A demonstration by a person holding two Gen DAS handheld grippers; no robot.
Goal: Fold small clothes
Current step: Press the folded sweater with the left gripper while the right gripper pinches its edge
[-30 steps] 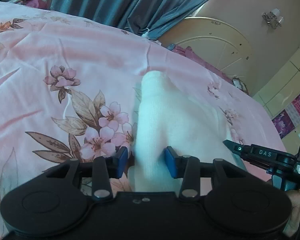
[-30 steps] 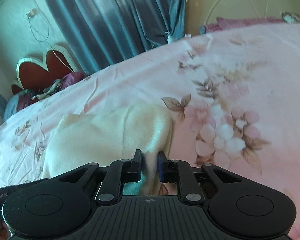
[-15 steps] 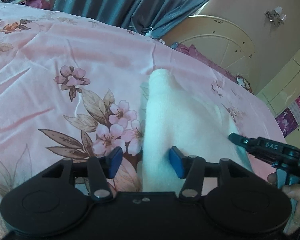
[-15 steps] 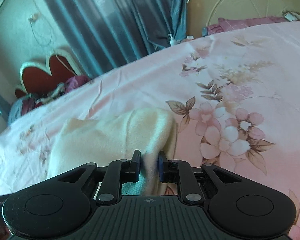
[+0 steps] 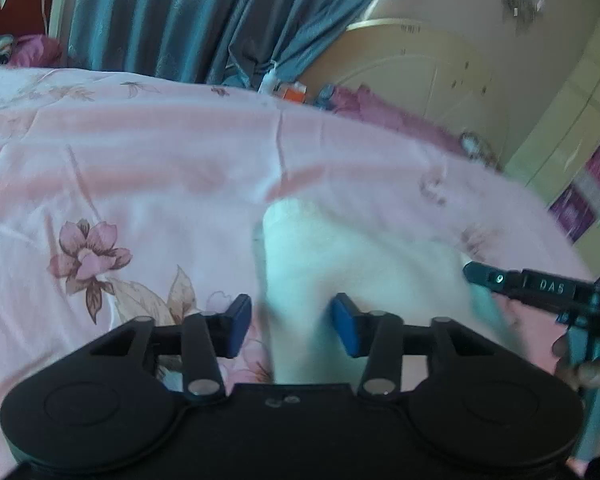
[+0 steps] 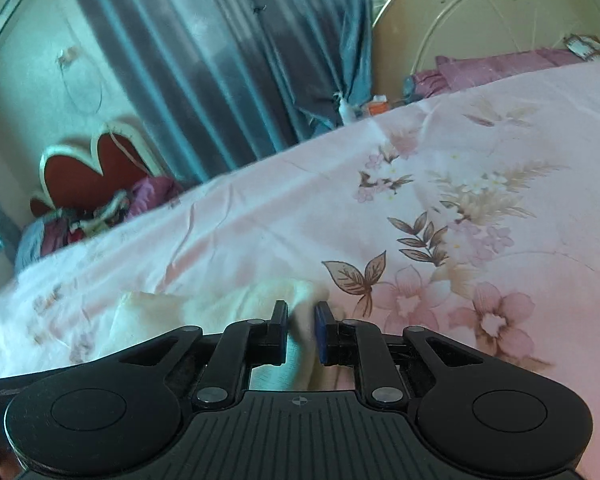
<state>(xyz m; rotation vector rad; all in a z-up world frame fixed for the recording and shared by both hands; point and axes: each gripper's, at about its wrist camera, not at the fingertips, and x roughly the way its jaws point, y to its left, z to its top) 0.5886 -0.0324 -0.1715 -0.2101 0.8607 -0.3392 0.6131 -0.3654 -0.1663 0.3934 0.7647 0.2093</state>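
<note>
A small white knit garment (image 5: 340, 264) lies folded on the pink floral bedsheet (image 5: 140, 184). My left gripper (image 5: 290, 326) is open, its blue pads either side of the garment's near edge without pinching it. My right gripper (image 6: 302, 330) is shut on the garment's other near corner (image 6: 296, 308); the cream cloth (image 6: 204, 312) spreads to its left. The right gripper's finger (image 5: 532, 286) also shows at the right of the left wrist view. Both views are blurred.
Blue curtains (image 5: 180, 20) hang behind the bed. A cream headboard (image 5: 420, 80) and purple pillow (image 6: 492, 64) are at the far right. A red heart-shaped headboard (image 6: 88, 172) with piled clothes (image 6: 100, 216) stands at the far left.
My left gripper opened wider and let go of the garment, drawing back. My right gripper kept its grip and also pulled back, so the garment looks smaller and lower in its view.
</note>
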